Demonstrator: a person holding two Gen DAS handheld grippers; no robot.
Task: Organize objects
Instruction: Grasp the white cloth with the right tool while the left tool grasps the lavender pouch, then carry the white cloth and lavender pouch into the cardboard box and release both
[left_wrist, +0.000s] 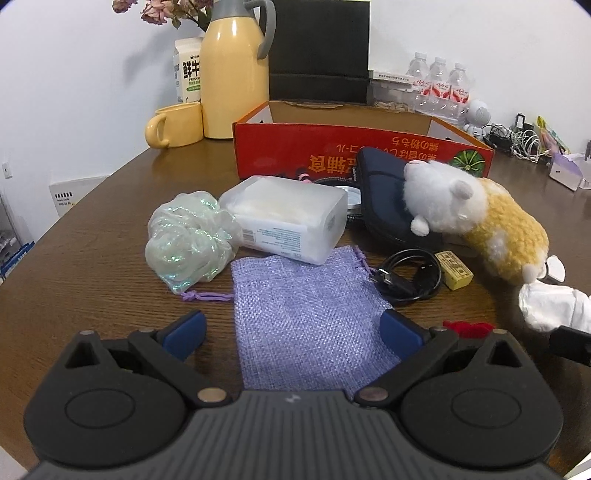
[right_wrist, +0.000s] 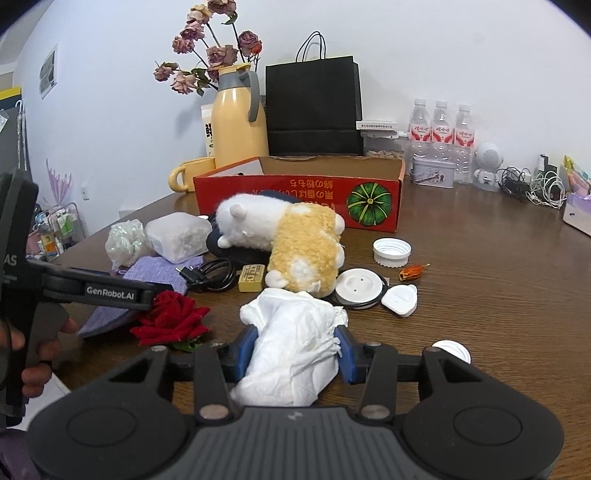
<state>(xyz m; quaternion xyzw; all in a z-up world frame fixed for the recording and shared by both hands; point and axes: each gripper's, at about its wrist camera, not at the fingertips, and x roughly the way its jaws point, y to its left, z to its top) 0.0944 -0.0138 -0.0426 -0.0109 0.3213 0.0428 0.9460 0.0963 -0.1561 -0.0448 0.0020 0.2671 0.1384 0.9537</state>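
On a brown wooden desk (left_wrist: 92, 229) against a white wall, an open red box (right_wrist: 295, 199) stands behind the clutter, only bare cardboard walls showing inside it. A black paper bag (right_wrist: 314, 110), a yellow jug (right_wrist: 236, 122) with dried roses, a yellow mug (right_wrist: 190, 177) and three water bottles (right_wrist: 441, 129) line the wall behind.

The right gripper (right_wrist: 293, 350) has its jaws drawn in on a crumpled white tissue (right_wrist: 291, 343), both blue pads pressed against it. The left gripper (left_wrist: 291, 328) has its jaws spread wide over a flat lilac pouch (left_wrist: 303, 325), which lies on the desk between the pads; whether either pad touches it is unclear.

Just past the pouch lie a pale mesh puff (left_wrist: 188, 236), a frosted plastic case (left_wrist: 288, 218), a coiled black cable (left_wrist: 406, 273) and a small yellow block (left_wrist: 454, 269). A white-and-tan plush toy (right_wrist: 288, 240) sprawls over a dark zip case (left_wrist: 384, 199). A red cloth rose (right_wrist: 173, 317) rests near the left gripper, and white caps (right_wrist: 391, 251) sit right of the plush.
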